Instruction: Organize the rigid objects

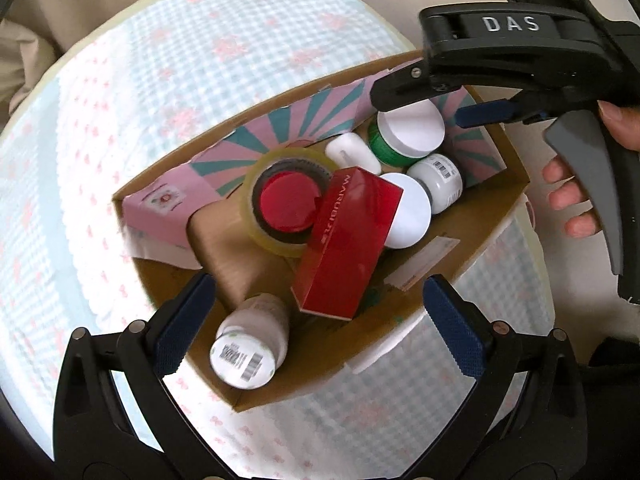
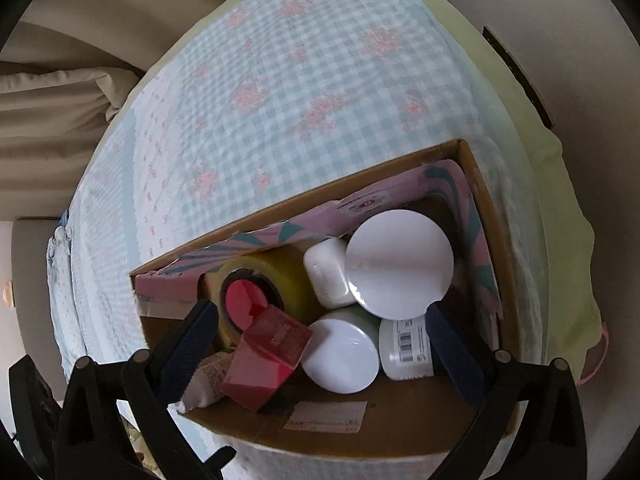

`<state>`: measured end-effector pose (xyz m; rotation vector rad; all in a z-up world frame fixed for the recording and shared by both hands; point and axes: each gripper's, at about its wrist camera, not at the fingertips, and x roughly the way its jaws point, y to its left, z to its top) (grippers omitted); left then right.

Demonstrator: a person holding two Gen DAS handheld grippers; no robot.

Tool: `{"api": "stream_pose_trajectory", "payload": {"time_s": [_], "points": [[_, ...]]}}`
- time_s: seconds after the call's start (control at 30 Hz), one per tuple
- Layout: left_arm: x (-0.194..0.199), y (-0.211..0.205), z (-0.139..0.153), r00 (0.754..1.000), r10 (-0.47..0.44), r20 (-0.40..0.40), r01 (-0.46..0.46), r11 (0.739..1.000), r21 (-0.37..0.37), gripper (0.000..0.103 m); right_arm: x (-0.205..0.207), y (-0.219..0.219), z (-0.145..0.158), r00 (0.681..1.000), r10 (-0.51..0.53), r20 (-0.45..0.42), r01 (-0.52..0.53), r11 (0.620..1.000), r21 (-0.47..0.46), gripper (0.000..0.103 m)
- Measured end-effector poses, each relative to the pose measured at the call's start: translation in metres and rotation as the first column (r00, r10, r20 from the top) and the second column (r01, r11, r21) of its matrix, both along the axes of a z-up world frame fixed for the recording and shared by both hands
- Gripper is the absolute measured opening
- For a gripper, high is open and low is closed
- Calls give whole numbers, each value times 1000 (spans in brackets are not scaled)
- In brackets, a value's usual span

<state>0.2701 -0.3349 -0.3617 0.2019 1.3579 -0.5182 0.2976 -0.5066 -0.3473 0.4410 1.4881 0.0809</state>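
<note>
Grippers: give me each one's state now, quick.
Left gripper: open, holding nothing, above the box.
Right gripper: open, holding nothing, above the same box.

The right hand-held gripper [image 2: 320, 340] hung spread wide over a cardboard box [image 2: 400, 424] on the checked cloth [image 2: 280, 80]. Inside lay a tape roll [image 2: 276, 280], a red carton [image 2: 268, 364], white-lidded jars [image 2: 400, 264] and a labelled bottle [image 2: 404, 352], none of them gripped.

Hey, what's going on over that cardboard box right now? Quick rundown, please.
Left gripper open, empty. Right gripper open, empty, above the cardboard box. Red box, tape roll, jars inside. Nothing blocking.
</note>
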Motion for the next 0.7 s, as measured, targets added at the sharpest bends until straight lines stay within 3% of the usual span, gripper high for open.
{"api": "stream_pose_trajectory", "payload": {"time_s": [0.37, 0.53, 0.7], "points": [[-8, 31, 41, 999, 36, 41, -35, 998, -43, 103, -14, 24, 40, 999, 28, 46, -25, 998, -52, 103], [-22, 58, 95, 993, 70, 99, -63, 996, -67, 103, -27, 44, 80, 995, 40, 92, -32, 996, -80, 103], [-40, 109, 175, 965, 141, 219, -118, 987, -113, 103, -47, 81, 152, 977, 97, 192, -72, 989, -133, 103]]}}
